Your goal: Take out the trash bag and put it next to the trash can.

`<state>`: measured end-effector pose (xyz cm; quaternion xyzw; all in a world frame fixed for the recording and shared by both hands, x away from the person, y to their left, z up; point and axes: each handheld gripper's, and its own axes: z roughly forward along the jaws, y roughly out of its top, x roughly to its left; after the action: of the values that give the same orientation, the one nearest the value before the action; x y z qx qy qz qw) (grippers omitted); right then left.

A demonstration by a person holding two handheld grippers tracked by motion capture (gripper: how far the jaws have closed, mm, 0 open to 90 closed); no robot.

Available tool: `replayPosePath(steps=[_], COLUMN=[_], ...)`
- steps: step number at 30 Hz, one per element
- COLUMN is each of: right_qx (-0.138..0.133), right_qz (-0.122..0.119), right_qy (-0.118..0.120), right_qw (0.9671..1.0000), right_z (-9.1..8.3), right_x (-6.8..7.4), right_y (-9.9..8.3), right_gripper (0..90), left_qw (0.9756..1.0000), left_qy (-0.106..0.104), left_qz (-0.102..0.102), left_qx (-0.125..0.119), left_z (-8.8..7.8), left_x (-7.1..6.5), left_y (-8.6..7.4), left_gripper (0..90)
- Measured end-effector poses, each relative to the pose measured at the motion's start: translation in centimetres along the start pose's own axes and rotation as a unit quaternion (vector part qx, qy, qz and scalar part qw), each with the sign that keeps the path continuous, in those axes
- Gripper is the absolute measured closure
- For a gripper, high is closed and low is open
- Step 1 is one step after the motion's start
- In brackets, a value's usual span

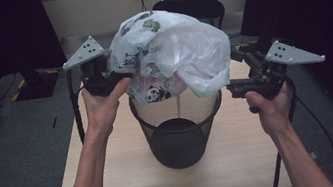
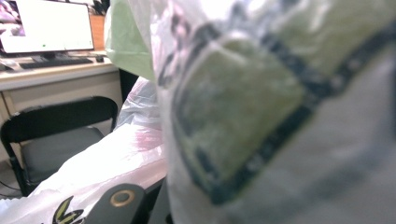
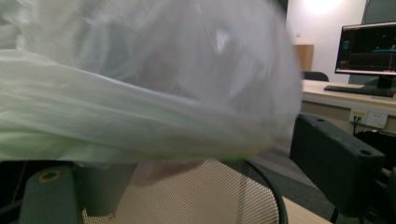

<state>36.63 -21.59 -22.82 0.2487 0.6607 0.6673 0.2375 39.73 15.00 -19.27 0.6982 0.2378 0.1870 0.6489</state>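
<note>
While the thin white plastic bag printed with pandas [image 1: 168,52] billows above the round black wire-mesh wastebasket [image 1: 181,139] at the middle of the pale wooden table [image 1: 246,162], each hand holds one side of it, apparently to spread its mouth over the basket's rim. The left gripper [image 1: 110,76], at the bag's left edge, has its jaws closed on the film, which presses up against its camera. The right gripper [image 1: 230,86] meets the bag's right lower edge; film drapes between its jaws, but I cannot tell whether they pinch it. Holding the bag high and wide probably keeps it puffed open. A black folding chair [image 1: 191,7] stands beyond the far edge.
</note>
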Motion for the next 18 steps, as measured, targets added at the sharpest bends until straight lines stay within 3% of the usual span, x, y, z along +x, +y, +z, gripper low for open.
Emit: replayPosePath(steps=[9, 18], right_qx=[0.026, 0.040], right_qz=[0.016, 0.030], right_qy=[0.006, -0.006], right_qw=[0.9995, 0.9987], right_z=[0.4, -0.9], right_x=[-0.4, -1.5], right_y=[-1.6, -3.0], right_gripper=[15.7, 16.0], left_qw=[0.9999, 0.9993], left_qy=[0.016, 0.037], left_qz=[-0.001, -0.008], left_qx=[-0.001, -0.001], left_z=[-1.5, -2.9], left_x=[1.0, 2.2], left_y=[0.2, -0.2], left_gripper=[86.5, 86.5])
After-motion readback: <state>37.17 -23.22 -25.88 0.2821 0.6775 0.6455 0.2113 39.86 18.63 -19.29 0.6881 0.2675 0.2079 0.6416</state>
